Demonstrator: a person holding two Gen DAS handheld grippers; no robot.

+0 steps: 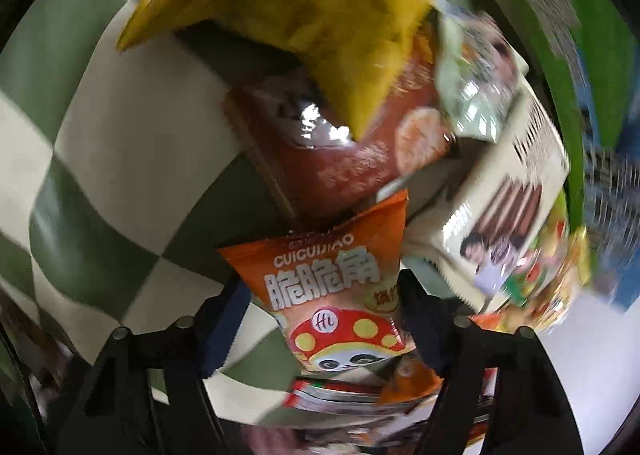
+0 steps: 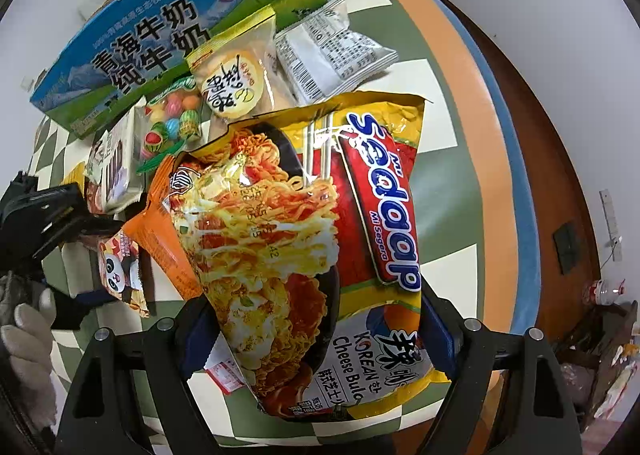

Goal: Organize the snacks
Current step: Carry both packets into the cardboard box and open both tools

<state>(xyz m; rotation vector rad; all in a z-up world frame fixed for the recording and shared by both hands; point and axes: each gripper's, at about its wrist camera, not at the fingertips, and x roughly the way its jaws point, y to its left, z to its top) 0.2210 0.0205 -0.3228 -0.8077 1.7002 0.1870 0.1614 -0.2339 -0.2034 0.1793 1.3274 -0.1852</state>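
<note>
here, left gripper (image 1: 324, 319) pinching orange snack bag (image 1: 332, 279), right gripper (image 2: 320, 339) clamped on noodle pack (image 2: 304, 239), both near the milk carton (image 2: 160, 35), on checkered table (image 2: 440, 127)

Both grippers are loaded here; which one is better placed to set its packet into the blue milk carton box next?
Probably right. The right gripper holds the yellow Sedaap noodle packet facing the blue milk carton box; the left gripper holds the orange panda snack bag, its view blurred.

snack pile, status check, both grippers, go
Left gripper shut on orange panda snack bag. Right gripper shut on Sedaap noodle pack, held over the pile. Milk carton behind, loose packets crowding the checkered tablecloth.
</note>
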